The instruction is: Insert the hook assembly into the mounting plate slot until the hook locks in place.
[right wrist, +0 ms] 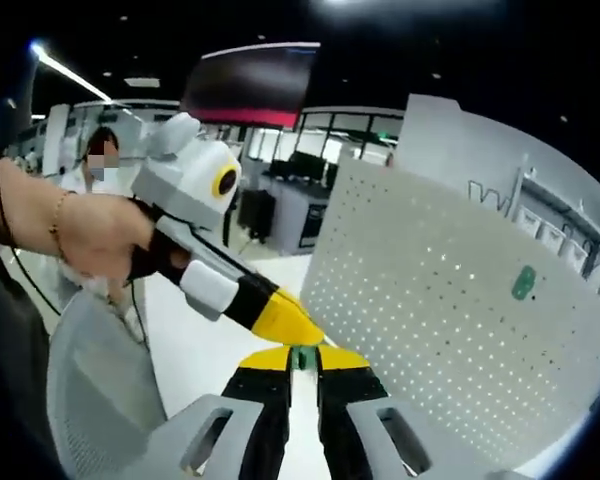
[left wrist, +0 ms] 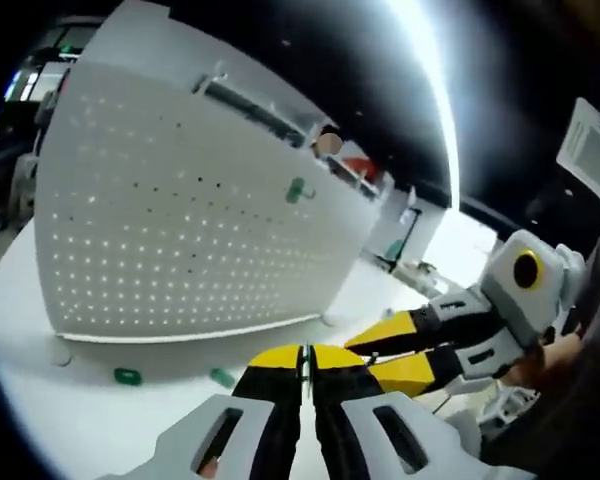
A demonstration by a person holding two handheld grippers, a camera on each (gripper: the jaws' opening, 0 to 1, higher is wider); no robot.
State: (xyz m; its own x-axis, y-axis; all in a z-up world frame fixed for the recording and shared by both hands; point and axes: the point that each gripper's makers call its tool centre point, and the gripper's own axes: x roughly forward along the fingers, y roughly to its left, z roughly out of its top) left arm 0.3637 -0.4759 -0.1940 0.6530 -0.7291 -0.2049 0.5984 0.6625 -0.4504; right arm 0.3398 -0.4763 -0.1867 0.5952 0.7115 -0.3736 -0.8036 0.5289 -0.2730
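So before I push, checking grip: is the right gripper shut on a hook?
Shut: the right gripper jaws meet on a small green hook.

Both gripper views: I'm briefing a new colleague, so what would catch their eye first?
The big white pegboard standing upright on the white table, with one green hook already on its face. Next, the yellow-tipped right hand-held gripper, pinching a small green piece near the board, while two loose green hooks lie on the table at its foot.

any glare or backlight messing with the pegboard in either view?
Left gripper view: bright ceiling strip flares, pegboard holes glow backlit, fisheye bows its edges. Right gripper view: dim surroundings, pegboard holes also lit through, green hook soft but readable.
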